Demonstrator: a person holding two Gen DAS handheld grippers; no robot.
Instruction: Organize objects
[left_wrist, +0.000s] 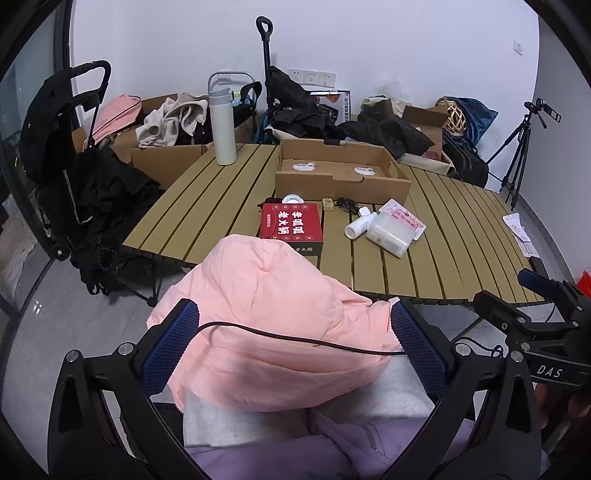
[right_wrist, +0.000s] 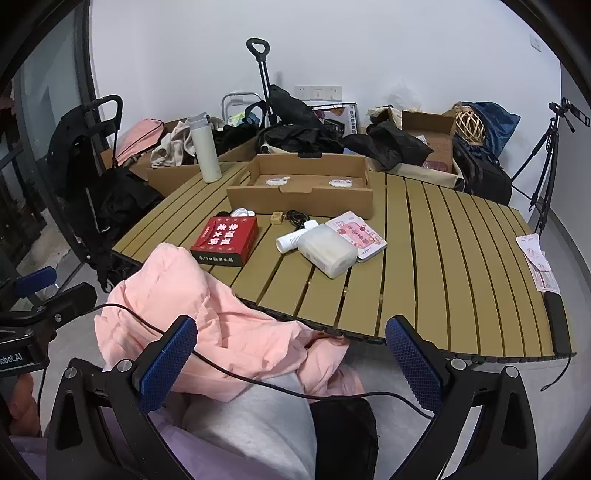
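Both grippers hang off the near edge of the slatted bench (right_wrist: 424, 236), angled down, nothing held. Left gripper (left_wrist: 295, 347): jaws wide apart, blue pads either side of a pink jacket (left_wrist: 266, 321) draped on the person's lap, pads not pressing it; a thin black cable (left_wrist: 295, 338) crosses between the jaws. Right gripper (right_wrist: 291, 363): jaws wide apart too, same jacket and cable below, grey trouser leg (right_wrist: 258, 417) at 6 o'clock.

On the bench, right wrist view:
- red box (right_wrist: 225, 240) with white Chinese print, near the left edge, about 10 o'clock from the right gripper.
- small white bottle (right_wrist: 291, 240) lying on its side, touching a frosted plastic case (right_wrist: 327, 249).
- pink-and-white packet (right_wrist: 356, 232) just beside the case at 2 o'clock, possibly tucked under it, hard to tell.
- small tan block (right_wrist: 276, 218) and a black cord bundle (right_wrist: 295, 217) behind the bottle.
- white round item (right_wrist: 242, 212) behind the red box, too small to name.
- open flat cardboard tray (right_wrist: 299, 197) at 12 o'clock, 2 white stickers inside.
- tall white flask (right_wrist: 205, 149) upright at the far left corner.
- paper slips (right_wrist: 537, 264) at the right edge, 3 o'clock.

Behind the bench: boxes, dark clothes, a tripod (right_wrist: 546, 162) at far right.
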